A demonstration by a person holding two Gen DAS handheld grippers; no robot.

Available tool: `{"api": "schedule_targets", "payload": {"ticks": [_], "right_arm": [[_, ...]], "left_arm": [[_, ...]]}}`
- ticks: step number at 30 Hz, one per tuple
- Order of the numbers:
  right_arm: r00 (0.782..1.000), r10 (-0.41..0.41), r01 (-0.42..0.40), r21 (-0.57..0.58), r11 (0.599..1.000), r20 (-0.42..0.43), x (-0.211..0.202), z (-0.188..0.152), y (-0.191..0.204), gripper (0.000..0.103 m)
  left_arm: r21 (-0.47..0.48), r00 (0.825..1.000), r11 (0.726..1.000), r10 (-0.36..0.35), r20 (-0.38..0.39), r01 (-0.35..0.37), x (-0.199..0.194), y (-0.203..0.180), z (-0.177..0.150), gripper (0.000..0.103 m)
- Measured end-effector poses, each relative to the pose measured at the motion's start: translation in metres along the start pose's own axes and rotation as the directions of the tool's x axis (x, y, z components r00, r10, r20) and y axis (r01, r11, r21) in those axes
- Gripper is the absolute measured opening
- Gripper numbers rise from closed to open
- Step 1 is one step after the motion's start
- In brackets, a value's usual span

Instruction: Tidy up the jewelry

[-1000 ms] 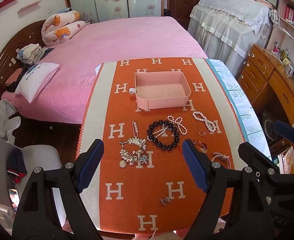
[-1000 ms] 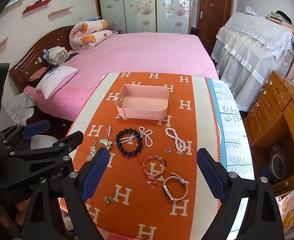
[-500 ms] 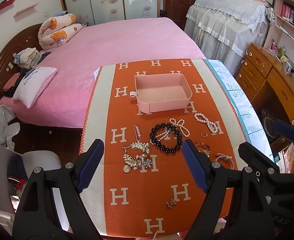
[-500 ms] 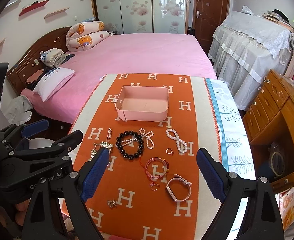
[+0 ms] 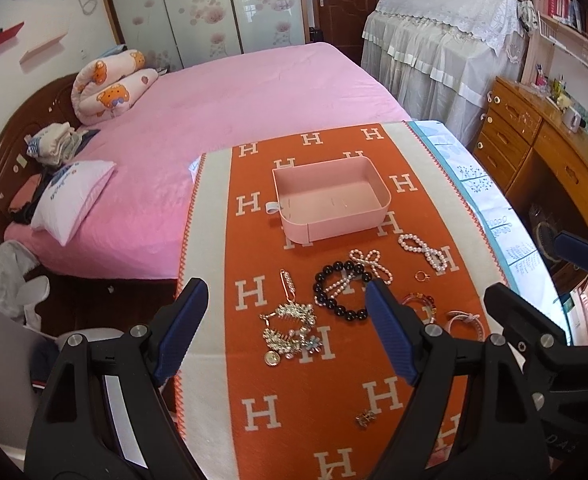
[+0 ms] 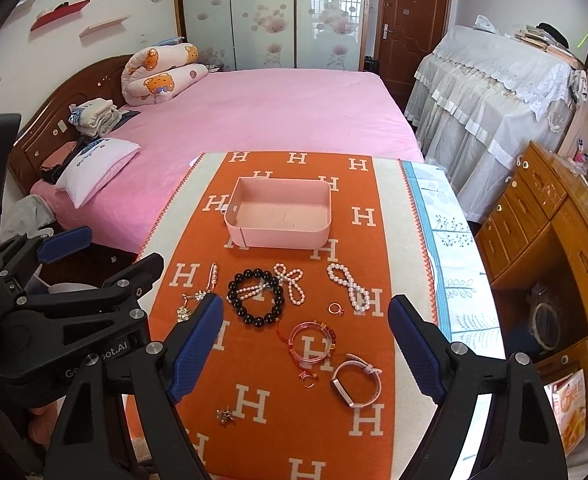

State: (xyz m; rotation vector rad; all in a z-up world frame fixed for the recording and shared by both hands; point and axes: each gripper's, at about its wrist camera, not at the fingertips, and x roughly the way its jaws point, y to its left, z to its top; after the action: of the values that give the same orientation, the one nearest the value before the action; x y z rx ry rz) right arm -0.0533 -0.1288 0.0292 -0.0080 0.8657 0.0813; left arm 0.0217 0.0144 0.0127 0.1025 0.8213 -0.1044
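Orange cloth [image 6: 262, 360] has the jewelry spread out near the pink tray [image 6: 280, 236]; left gripper [image 5: 286, 332] and right gripper [image 6: 306, 344] both hover above it, jaws wide, holding nothing.

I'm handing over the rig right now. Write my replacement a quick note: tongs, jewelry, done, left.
Left tongs: open, empty, above the near end of the orange cloth.
Right tongs: open, empty, beside the left ones.
Pink box: at the far end of the cloth, nothing in it.
Jewelry lies loose in front of the box: black bead bracelet, pearl strands, rings, red bangles, pink watch, gold brooches, small charm.
Done: nothing boxed.
Left: every piece goes into the box.
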Motion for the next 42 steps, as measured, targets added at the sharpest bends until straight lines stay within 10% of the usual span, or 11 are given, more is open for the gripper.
{"api": "schedule_targets", "payload": {"ticks": [8,19,27,42], "right_arm": [[1.0,-0.026,0.027,0.071,0.997,-0.009,0.0,0.002,-0.02,0.085],[0.995,-0.039,0.059,0.216,0.975,-0.096,0.029,0.002,-0.109,0.076],[0.977,0.012,0.017,0.136,0.991,-0.213,0.121,0.006,-0.134,0.067],[0.908,0.185,-0.212,-0.031,0.977,-0.376,0.3,0.005,-0.115,0.06]], "left_arm": [[0.111,0.991,0.991,-0.06,-0.116,0.073,0.029,-0.009,0.02,0.079],[0.013,0.952,0.987,-0.152,-0.267,0.162,0.094,-0.01,0.043,0.079],[0.028,0.931,0.986,-0.146,-0.334,0.165,0.16,-0.029,0.051,0.079],[0.129,0.835,0.974,-0.085,-0.544,0.183,0.291,-0.089,0.024,0.072]]}}
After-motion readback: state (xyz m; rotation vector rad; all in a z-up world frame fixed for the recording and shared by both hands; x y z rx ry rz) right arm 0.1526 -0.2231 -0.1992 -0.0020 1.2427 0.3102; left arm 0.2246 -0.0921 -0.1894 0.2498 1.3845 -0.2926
